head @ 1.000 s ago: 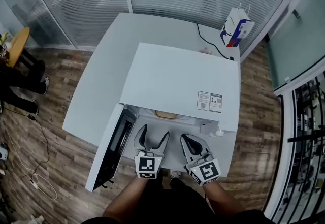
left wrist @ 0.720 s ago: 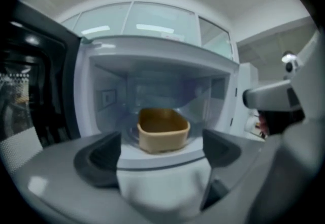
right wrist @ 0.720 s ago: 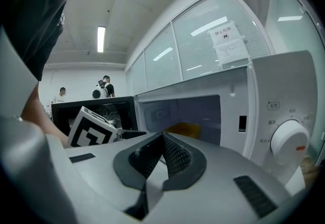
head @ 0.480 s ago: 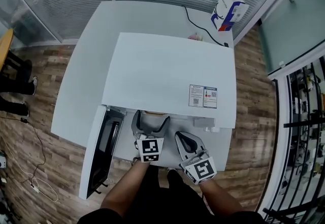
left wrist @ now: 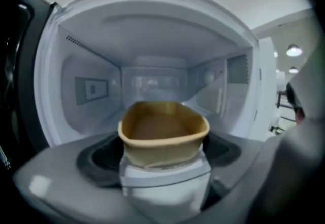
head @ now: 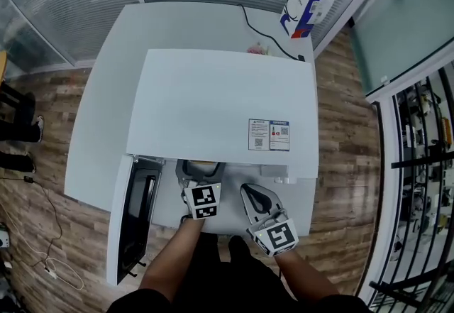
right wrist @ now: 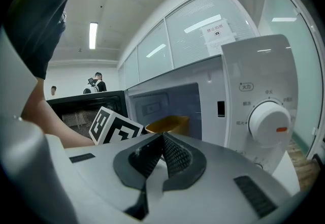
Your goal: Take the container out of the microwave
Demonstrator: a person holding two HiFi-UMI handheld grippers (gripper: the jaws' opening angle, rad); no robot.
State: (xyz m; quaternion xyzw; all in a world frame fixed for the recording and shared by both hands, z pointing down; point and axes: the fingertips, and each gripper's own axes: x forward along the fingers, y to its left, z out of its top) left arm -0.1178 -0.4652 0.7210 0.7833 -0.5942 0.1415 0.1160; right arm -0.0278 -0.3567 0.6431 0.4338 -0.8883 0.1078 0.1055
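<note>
**Arm pose**
- Your left forearm [head: 174, 255] reaches straight ahead. It carries the left gripper [head: 198, 173] to the mouth of the microwave [head: 220, 99], with the jaw tips under the front edge of the oven's top.
- Your right forearm [head: 305, 283] is drawn back. The right gripper [head: 250, 194] hangs over the table [head: 106, 113] in front of the control panel, outside the cavity and angled slightly toward the left gripper.

**Tong state**
- Left gripper: the jaws stand wide apart. In the left gripper view the container [left wrist: 163, 134] sits centred in the gap just ahead of them. No contact with either jaw can be made out.
- Right gripper: the jaws are pressed together pad to pad, with nothing between them.

**Task item location**
- The container is a tan, open-topped tub with rounded corners. It stands upright inside the cavity, close to the front opening.
- The door [head: 131, 212] is swung fully open on your left.

**Count**
- Grippers: two.
- Container: one.
- Microwave: one, with one door and one round dial [right wrist: 270, 121] on the panel.
- Printed labels [head: 259, 133]: two, side by side on the oven top.
- Paper bag [head: 303, 6]: one, upright at the far right corner of the table.
- Black cable [head: 266, 38]: one, running across the table behind the oven.
</note>
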